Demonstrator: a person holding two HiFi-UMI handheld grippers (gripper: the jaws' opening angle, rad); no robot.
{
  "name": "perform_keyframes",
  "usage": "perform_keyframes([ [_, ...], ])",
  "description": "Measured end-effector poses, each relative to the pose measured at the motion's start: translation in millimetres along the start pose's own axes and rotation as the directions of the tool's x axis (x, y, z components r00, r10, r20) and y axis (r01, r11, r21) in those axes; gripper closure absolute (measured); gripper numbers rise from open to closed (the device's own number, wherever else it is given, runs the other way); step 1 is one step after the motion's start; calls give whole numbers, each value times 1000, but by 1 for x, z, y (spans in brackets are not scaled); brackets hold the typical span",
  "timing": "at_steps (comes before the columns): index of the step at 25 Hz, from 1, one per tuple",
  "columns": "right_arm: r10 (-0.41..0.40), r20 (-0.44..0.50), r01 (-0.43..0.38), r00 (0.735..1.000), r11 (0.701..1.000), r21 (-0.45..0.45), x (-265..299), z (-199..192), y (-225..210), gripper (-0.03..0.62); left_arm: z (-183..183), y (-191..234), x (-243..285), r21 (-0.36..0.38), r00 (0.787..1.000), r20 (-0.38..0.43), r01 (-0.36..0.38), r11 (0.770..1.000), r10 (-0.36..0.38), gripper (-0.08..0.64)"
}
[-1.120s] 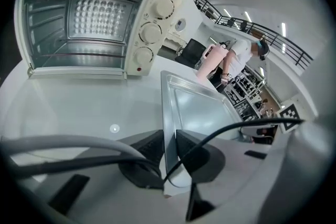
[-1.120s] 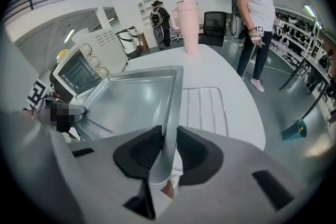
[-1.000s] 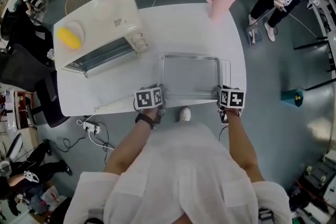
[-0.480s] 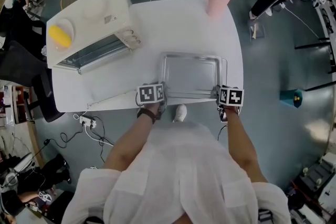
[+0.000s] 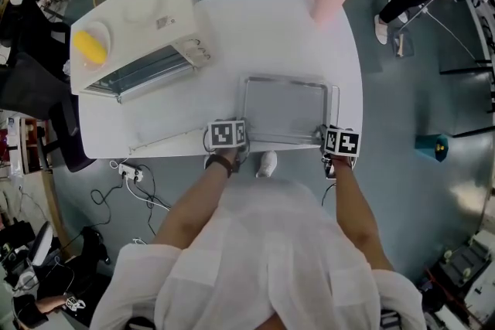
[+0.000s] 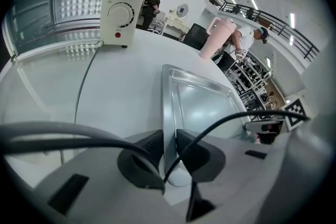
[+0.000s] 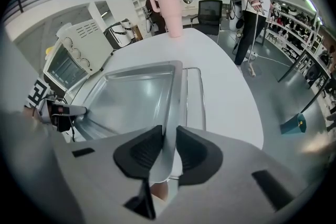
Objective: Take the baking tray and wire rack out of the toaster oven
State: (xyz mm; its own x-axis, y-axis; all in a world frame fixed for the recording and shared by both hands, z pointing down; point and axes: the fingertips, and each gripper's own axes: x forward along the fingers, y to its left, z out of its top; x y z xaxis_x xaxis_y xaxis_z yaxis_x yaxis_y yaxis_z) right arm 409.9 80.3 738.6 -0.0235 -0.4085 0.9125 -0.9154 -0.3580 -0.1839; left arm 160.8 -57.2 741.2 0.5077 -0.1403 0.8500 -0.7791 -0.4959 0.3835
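While left gripper [image 6: 168, 145] and right gripper [image 7: 169, 147] clench fingers on its rims, the baking tray [image 5: 282, 108] gleams silvery, shallow, rectangular.

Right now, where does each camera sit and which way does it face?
Head view: on the person's head, facing down at the table; shows arms, left tool, right tool.
Left gripper view: on the left tool, facing the toaster oven; its jaws pinch the tray.
Right gripper view: on the right tool, facing the pink mug; its jaws pinch the opposite rim.
These two share tray and mug.
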Motion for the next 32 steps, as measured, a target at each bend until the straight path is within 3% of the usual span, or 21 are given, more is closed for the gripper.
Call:
perform_keyframes([
  [11,-22,0,22,1000,999,-30,3,-3,-1,502,-4,3,6,31,999,-36,-37,999,38,481],
  [17,-24,14,24,1000,999,-45,2,-1,-2,477,-4,-5,5,80,999,-33,-41,996,44,408],
  [26,-5,105,13,994,997,-78,-13,28,9,477,17,-4,-18,96,998,35,-53,994,50,409],
  [32,66,204,-46,977,994,-101,-34,61,39,477,45,-9,-54,108,991,132,-28,994,14,419],
])
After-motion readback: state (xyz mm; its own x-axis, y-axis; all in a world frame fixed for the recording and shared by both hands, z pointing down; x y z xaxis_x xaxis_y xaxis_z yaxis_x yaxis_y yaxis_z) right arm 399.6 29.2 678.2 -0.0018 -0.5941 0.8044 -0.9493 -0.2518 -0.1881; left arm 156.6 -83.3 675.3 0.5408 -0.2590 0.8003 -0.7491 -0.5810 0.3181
